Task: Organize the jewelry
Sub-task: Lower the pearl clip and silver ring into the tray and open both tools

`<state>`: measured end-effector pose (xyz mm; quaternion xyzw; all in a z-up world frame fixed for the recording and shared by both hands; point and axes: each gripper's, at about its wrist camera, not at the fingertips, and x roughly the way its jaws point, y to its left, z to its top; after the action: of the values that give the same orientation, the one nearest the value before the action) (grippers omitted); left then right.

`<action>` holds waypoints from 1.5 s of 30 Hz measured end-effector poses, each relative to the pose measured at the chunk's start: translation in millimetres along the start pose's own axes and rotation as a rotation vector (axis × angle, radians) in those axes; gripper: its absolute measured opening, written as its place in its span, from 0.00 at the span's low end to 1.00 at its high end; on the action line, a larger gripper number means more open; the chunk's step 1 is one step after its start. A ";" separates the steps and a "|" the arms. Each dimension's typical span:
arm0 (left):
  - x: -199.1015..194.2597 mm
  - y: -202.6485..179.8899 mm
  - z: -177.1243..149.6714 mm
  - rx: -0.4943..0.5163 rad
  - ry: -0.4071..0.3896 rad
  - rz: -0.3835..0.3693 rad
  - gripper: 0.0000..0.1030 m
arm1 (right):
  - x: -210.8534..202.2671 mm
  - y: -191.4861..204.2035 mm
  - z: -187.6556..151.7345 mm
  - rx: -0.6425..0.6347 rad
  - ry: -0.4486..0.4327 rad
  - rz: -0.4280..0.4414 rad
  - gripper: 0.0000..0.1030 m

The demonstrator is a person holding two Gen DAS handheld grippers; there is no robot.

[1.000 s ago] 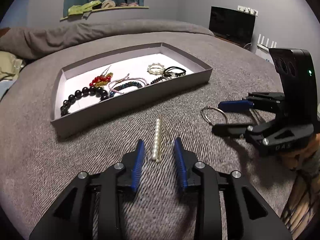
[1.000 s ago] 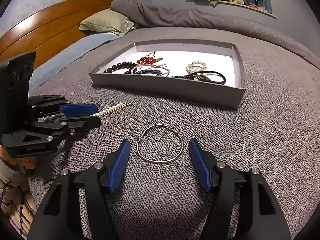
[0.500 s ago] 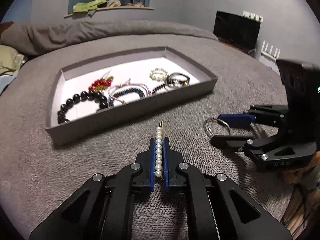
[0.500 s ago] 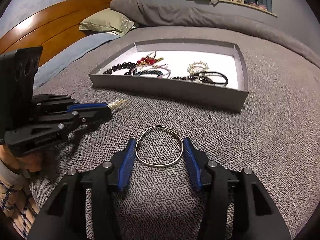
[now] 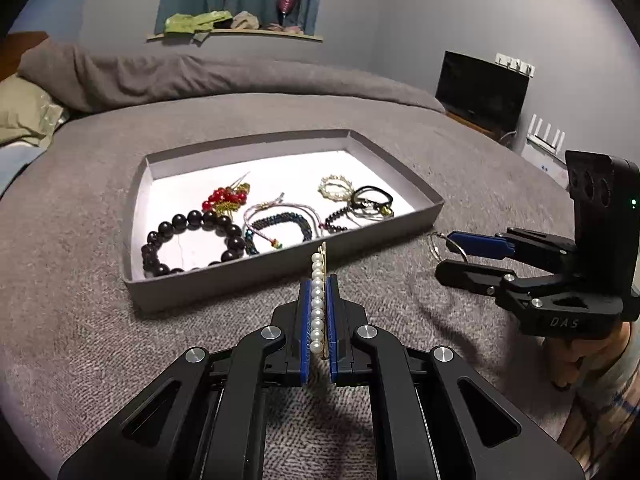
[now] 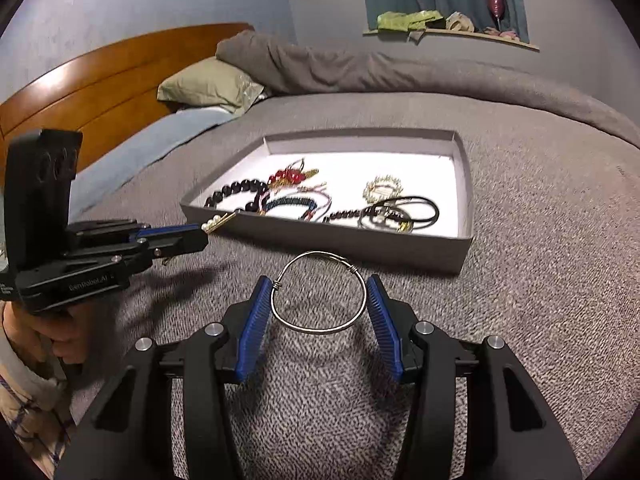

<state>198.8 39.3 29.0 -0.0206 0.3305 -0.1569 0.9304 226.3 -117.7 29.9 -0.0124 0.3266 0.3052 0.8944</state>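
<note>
On the grey blanket lies a shallow grey tray (image 5: 280,276) with a white floor, holding several bracelets, a black bead bracelet (image 5: 188,240) and black hair ties (image 5: 372,196). My left gripper (image 5: 319,284) is shut on a pearl hairpin (image 5: 317,264), which sticks out forward just short of the tray's near wall. The right wrist view shows the tray (image 6: 360,244) ahead. There my right gripper (image 6: 319,280) is shut on a silver wire bangle (image 6: 320,330), both blue pads pressing on its sides, a little above the blanket. The left gripper (image 6: 196,236) with the pearl hairpin (image 6: 216,222) is at the left.
A rolled grey duvet (image 5: 200,76) and a green pillow (image 6: 208,84) lie behind the tray, with a wooden headboard (image 6: 80,76) at the far left. A dark screen (image 5: 480,88) stands by the wall. The right gripper (image 5: 446,256) is right of the tray's corner.
The left jaws closed on the pearl hairpin and lifted it off the blanket toward the tray. The right jaws closed onto the bangle, which now tilts up off the blanket.
</note>
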 end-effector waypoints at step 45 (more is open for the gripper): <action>50.2 59.3 42.7 -0.115 -0.017 0.095 0.08 | 71.8 -36.7 63.6 -0.010 -0.013 -0.124 0.47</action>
<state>278.6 77.6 23.4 -0.0593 0.3319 -0.0930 0.9369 326.5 -94.8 30.9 -0.0348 0.3178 0.2510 0.9137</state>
